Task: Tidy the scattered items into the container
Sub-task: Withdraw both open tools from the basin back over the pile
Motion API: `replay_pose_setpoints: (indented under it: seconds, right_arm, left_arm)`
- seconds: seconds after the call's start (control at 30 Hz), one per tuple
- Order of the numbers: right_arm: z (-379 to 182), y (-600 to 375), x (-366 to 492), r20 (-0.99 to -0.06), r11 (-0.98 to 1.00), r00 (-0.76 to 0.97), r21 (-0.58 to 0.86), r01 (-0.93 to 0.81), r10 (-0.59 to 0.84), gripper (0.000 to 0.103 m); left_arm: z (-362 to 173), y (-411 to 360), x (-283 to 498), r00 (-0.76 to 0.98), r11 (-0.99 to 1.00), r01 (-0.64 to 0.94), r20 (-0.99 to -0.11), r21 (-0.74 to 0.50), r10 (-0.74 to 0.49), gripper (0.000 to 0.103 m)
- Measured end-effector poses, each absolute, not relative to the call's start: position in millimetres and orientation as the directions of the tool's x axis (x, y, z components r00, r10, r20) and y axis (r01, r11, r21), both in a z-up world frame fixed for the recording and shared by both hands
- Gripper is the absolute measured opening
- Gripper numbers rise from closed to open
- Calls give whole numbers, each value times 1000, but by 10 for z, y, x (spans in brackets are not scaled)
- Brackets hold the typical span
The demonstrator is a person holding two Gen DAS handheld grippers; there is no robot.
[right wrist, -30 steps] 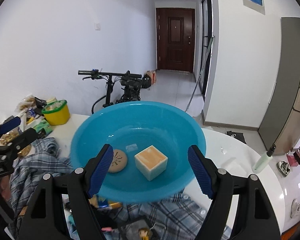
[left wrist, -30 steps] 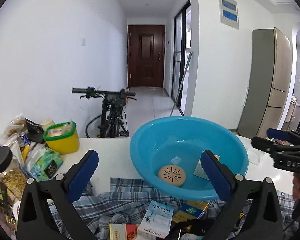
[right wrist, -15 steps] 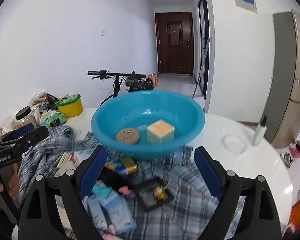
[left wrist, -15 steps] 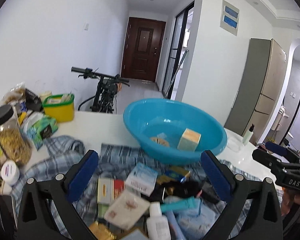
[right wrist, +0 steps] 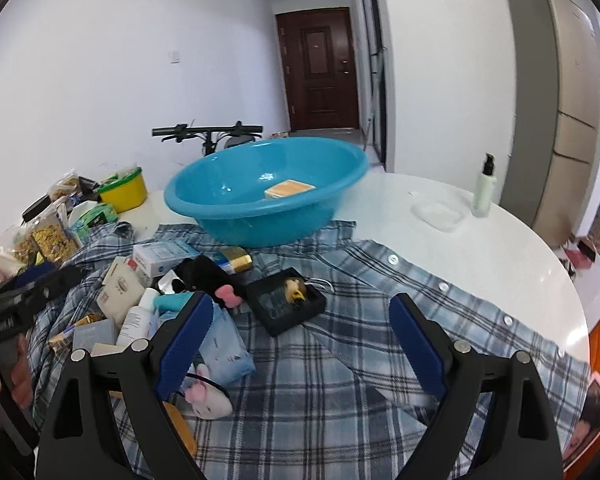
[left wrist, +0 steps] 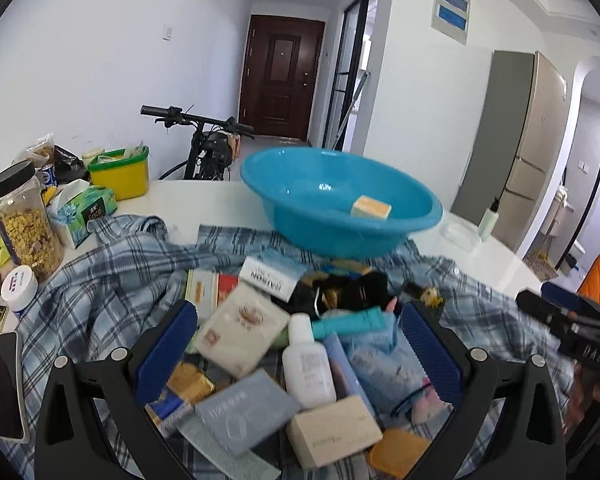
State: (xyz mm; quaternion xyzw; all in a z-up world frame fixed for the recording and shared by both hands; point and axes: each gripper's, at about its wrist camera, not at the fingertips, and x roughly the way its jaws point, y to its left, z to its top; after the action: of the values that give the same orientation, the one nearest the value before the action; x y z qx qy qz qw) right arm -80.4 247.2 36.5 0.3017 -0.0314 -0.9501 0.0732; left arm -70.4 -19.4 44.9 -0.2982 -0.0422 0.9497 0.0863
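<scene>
Both tongs pulled back from basin (left wrist: 340, 200); clutter (left wrist: 284, 344) now beneath.

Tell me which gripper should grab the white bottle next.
Left. The left gripper is open right over the white bottle in the pile. The right gripper is open over bare checked shirt, with the bottle off beside its left finger.
</scene>
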Motion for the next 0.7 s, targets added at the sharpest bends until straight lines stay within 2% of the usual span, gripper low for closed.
replay_pose_setpoints:
  seconds: [0.7]
  right_arm:
    - [262,2444,-713,-583,-985,-794,109,135,-173,89]
  left_arm:
    - [201,-131,-431,-751,-980,-172,-630,-103,198,103]
